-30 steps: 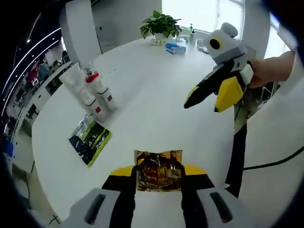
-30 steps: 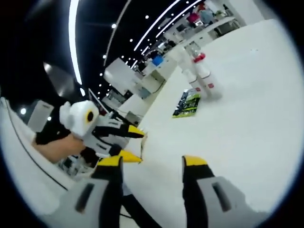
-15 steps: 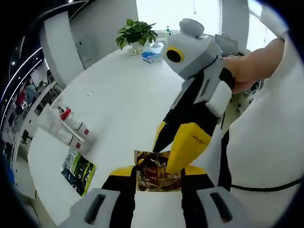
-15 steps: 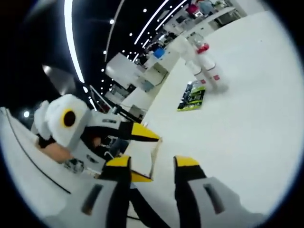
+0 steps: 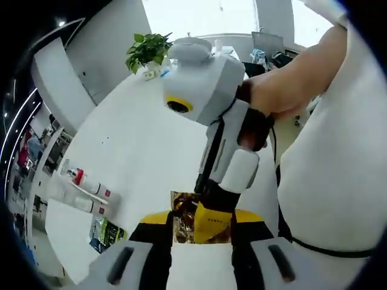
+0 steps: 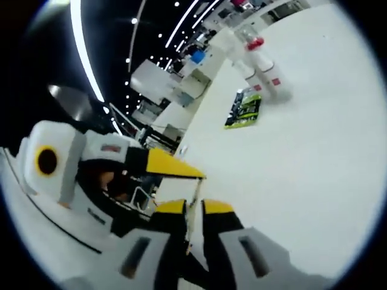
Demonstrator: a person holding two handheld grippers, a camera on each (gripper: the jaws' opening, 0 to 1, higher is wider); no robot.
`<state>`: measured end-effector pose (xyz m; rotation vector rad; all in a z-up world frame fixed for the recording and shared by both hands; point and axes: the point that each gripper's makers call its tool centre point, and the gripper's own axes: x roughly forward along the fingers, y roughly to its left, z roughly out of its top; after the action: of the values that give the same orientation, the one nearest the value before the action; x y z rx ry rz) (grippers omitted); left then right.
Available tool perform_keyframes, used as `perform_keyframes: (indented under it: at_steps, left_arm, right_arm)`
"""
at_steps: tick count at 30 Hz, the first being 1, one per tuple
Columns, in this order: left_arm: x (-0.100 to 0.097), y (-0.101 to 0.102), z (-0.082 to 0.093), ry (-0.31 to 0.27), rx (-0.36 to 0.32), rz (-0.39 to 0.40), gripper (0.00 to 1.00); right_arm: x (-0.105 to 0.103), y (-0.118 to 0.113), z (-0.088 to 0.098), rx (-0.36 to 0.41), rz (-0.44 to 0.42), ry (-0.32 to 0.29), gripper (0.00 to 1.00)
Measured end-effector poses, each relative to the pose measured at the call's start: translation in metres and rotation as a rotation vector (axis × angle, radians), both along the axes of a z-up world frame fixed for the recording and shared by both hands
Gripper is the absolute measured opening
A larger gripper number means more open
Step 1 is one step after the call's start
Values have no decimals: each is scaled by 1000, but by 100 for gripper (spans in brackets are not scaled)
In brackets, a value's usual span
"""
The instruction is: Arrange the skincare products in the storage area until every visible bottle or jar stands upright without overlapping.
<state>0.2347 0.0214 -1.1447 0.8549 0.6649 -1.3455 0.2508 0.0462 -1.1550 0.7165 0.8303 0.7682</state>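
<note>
Sachet (image 5: 195, 217) is clamped by left gripper (image 5: 202, 225) | right gripper (image 6: 195, 208) is closed on sachet edge | bottles (image 6: 261, 71) stood on desk (image 6: 314, 139).

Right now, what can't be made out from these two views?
- Sachet, left gripper view: its right half is covered by the right gripper; its print is blurred.
- Sachet, right gripper view: seen edge-on, face hidden.
- Bottles, right gripper view: labels too small to read.
- Green packet, left gripper view: partly cut off behind the left gripper.
</note>
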Motion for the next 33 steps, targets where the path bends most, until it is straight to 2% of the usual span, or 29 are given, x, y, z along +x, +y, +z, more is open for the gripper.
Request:
perform_keyframes:
  at_steps: [6, 10, 12, 14, 15, 16, 17, 18, 19, 20, 21, 22, 24, 25, 26, 28, 30, 33]
  left_arm:
    - [-1, -3, -1, 2, -25, 16, 39]
    - [0, 0, 1, 23, -86, 78, 41]
    - [5, 6, 3, 59, -142, 162, 41]
    - [9, 10, 7, 112, -204, 250, 43]
    - [13, 12, 9, 191, -273, 335, 45]
    - [14, 13, 9, 225, -295, 366, 46]
    - [14, 12, 10, 324, -349, 438, 47]
    - [14, 12, 11, 399, -388, 488, 47]
    - [13, 11, 11, 435, -406, 511, 47]
    - [16, 11, 11, 514, -457, 571, 46]
    - [20, 12, 12, 512, -482, 599, 44]
    - [21, 11, 13, 519, -504, 594, 39]
    - [16, 6, 19, 609, -540, 618, 31]
    - [14, 0, 26, 693, -590, 637, 28]
    - [14, -3, 30, 737, -620, 651, 27]
    - [15, -7, 34, 797, -657, 679, 26]
    - [16, -8, 33, 855, -670, 707, 21]
    - [16, -9, 38, 913, -699, 715, 14]
  right_arm:
    - [-2, -5, -2, 37, -24, 29, 0]
    - [0, -12, 1, 71, -57, 34, 0]
    - [3, -20, 2, 73, -88, 26, 0]
    - [5, -25, 5, 105, -114, 30, 0]
    - [8, -29, 11, 148, -142, 27, 0]
    - [11, -32, 16, 181, -159, 22, 0]
    - [13, -34, 22, 221, -176, 22, 0]
    - [16, -37, 27, 256, -192, 11, 0]
    - [18, -38, 30, 287, -203, 17, 0]
    - [19, -40, 34, 319, -215, 23, 0]
    - [22, -41, 37, 339, -223, 18, 0]
    - [23, -42, 40, 344, -224, 2, 0]
    - [24, -41, 46, 358, -218, -16, 0]
    - [26, -39, 52, 387, -211, -34, 0]
    - [27, -38, 53, 389, -209, -34, 0]
    - [28, -37, 55, 395, -208, -43, 0]
    - [30, -36, 59, 421, -201, -45, 0]
    - [33, -35, 62, 430, -201, -56, 0]
